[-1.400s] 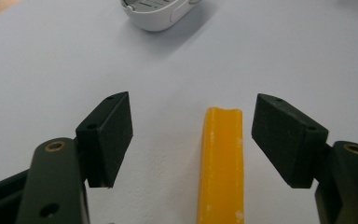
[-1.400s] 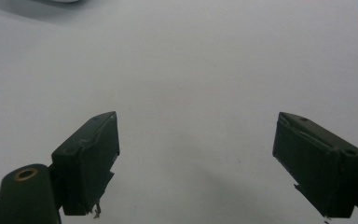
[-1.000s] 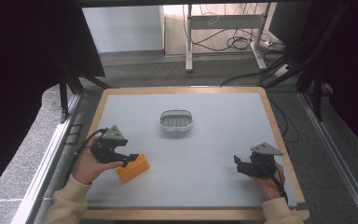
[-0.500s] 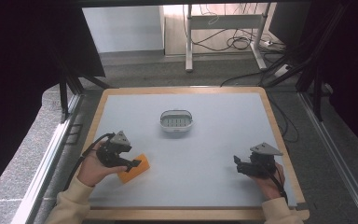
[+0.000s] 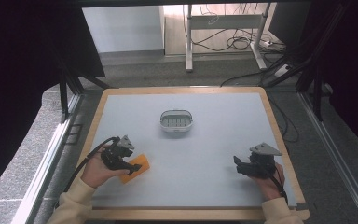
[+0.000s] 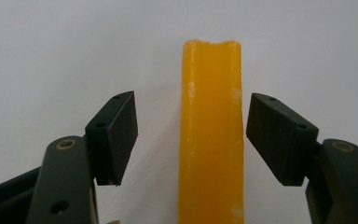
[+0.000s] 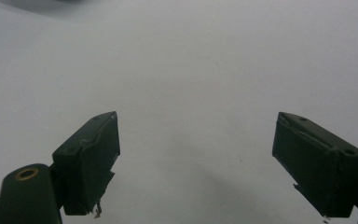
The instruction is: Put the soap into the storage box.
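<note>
Reaching in from the near left corner of the table (image 5: 261, 100), the person's left hand (image 5: 95, 170) tilts the left gripper (image 5: 131, 167) forward and down over the orange sponge (image 5: 137, 165), which lies flat on the grey surface just ahead of that hand. In the left gripper view the sponge (image 6: 210, 135) stands lengthwise between the two black jaws; these have just been closing, yet a gap of table shows on either side and neither pad presses on it, the right-hand one being much the nearer.

The right hand (image 5: 270, 179) rests near the near right edge, well apart from the sponge, holding the right gripper (image 5: 237, 164) about level and pointing leftward across the table. The right gripper view shows its jaws spread wide over bare grey surface with nothing between them.

A small white basket (image 5: 177, 122) with a slotted floor sits near the middle of the table, farther back than both hands and apart from the sponge. Nothing lies between the left gripper and the sponge. A black cable (image 5: 86, 156) loops from the left gripper back along the forearm.
</note>
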### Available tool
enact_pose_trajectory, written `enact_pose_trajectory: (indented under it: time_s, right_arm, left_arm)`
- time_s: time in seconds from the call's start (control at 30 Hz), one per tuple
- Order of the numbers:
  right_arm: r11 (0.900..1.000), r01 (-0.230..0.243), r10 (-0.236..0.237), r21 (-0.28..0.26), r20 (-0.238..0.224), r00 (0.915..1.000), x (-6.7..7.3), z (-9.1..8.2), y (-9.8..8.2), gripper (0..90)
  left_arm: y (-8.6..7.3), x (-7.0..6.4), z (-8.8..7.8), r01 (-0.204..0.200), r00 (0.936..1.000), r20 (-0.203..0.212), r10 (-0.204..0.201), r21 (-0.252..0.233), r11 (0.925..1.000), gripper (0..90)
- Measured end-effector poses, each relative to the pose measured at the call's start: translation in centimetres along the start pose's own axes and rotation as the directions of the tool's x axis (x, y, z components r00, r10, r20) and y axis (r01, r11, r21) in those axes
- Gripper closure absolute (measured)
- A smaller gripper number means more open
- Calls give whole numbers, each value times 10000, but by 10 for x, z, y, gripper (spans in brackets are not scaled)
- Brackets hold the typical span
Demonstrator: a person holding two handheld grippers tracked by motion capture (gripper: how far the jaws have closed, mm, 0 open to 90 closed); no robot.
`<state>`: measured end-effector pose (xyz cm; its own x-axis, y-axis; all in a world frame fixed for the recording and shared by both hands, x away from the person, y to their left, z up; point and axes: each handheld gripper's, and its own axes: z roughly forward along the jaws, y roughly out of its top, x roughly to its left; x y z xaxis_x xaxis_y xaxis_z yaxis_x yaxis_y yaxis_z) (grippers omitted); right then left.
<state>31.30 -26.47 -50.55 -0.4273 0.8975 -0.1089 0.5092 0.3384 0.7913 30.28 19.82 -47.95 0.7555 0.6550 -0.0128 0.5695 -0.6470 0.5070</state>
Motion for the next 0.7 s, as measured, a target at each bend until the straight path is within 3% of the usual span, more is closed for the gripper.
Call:
enact_pose_trajectory:
  time_s: [0.3,0.57,0.7]
  right_arm:
    - [10000,49,-49,3,11,10000,1,0,0,152]
    - [10000,66,-66,29,54,10000,0,0,0,151]
    - [10000,25,-25,14,93,10000,-1,0,0,151]
  left_arm:
    - [-1,-3,12,-144,9997,211,132,577,9982,448]
    - [-2,-2,21,-283,9993,269,259,924,9953,473]
    - [-2,-2,22,-353,9991,280,327,982,9945,562]
